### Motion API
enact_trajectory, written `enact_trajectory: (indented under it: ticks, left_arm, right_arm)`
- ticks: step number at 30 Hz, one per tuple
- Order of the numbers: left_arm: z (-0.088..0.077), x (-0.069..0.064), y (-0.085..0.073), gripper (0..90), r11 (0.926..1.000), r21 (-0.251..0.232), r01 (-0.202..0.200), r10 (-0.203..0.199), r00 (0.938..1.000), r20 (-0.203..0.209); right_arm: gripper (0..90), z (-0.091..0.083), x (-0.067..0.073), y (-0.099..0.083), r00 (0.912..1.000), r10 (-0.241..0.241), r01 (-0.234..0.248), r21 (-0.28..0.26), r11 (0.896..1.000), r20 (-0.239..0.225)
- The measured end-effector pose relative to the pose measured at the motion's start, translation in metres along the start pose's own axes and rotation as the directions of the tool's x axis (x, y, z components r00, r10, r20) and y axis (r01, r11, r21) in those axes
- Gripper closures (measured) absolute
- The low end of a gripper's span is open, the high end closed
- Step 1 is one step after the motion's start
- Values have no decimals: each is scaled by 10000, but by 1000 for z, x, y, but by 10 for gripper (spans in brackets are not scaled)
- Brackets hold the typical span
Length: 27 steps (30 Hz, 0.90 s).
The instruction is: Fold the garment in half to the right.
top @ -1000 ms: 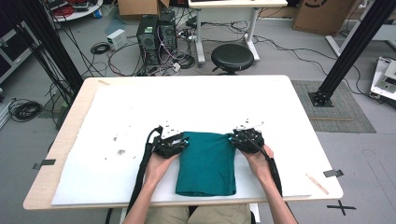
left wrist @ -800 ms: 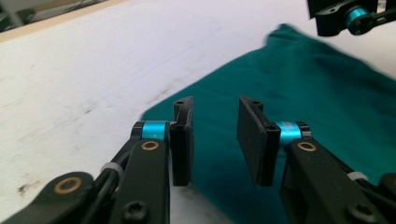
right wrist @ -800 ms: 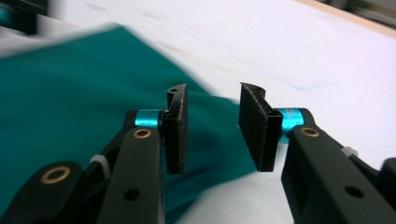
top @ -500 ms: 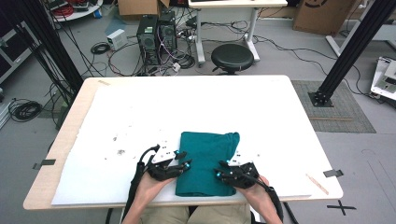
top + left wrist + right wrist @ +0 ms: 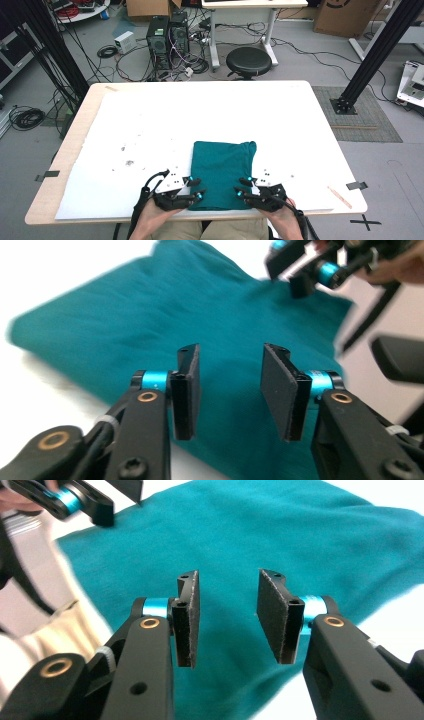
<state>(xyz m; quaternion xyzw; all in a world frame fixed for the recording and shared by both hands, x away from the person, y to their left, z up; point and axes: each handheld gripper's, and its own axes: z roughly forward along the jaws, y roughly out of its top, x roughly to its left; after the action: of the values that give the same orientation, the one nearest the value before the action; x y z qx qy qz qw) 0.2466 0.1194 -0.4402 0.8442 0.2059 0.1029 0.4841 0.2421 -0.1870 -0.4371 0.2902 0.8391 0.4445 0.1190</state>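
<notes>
Looking down from the high view, I have a folded teal cloth [image 5: 222, 172] lying flat on the white sheet [image 5: 150, 130] that covers the table [image 5: 75, 150], close to my edge and roughly centred between my two hands. Its far edge shows a small rumpled corner on the right side; its near edge sits almost at the front border of the sheet.

My left gripper [image 5: 195, 187] sits at the near left corner of the cloth, with its jaws pointing inward over the fabric. In the left gripper view the two black pads stand clearly apart with teal fabric showing through the gap, and nothing is pinched between them. These jaws have just been opening, and they are parted over the cloth without holding it.

My right gripper [image 5: 242, 186] mirrors that at the near right corner, tips pointing in toward the left one. In the right gripper view its pads [image 5: 187, 615] are also spread with bare cloth behind the gap, gripping nothing. These jaws have likewise just been opening.

Both grippers lie low at the front hem, near each other with the cloth's near edge between them. Whether the pad tips actually rest on the fabric I cannot tell.
</notes>
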Motion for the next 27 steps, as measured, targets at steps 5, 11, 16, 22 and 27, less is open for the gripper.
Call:
enact_trajectory:
  ticks: [5,11,16,22,27]
  left_arm:
    - [4,0,-10,622,9989,354,318,-323,9994,132]
    - [2,-2,-12,623,9983,447,371,-380,9991,194]
    - [-6,9,-1,582,9967,-492,648,-646,9979,64]
    - [9,46,33,626,9870,-1307,934,-1218,9655,-2302]
    - [43,90,41,706,9694,-1357,2046,-2384,9165,-3211]
  right_arm:
    - [703,8,1,-14,9998,86,-76,631,9980,-154]
    - [759,-1,-2,-16,9998,-178,185,896,9958,-84]
    - [644,-3,-10,4,9997,96,-107,498,9987,221]
    - [690,13,-55,42,9787,914,-804,-667,9945,1838]
    - [707,35,-76,47,9548,966,-967,-135,9952,2810]
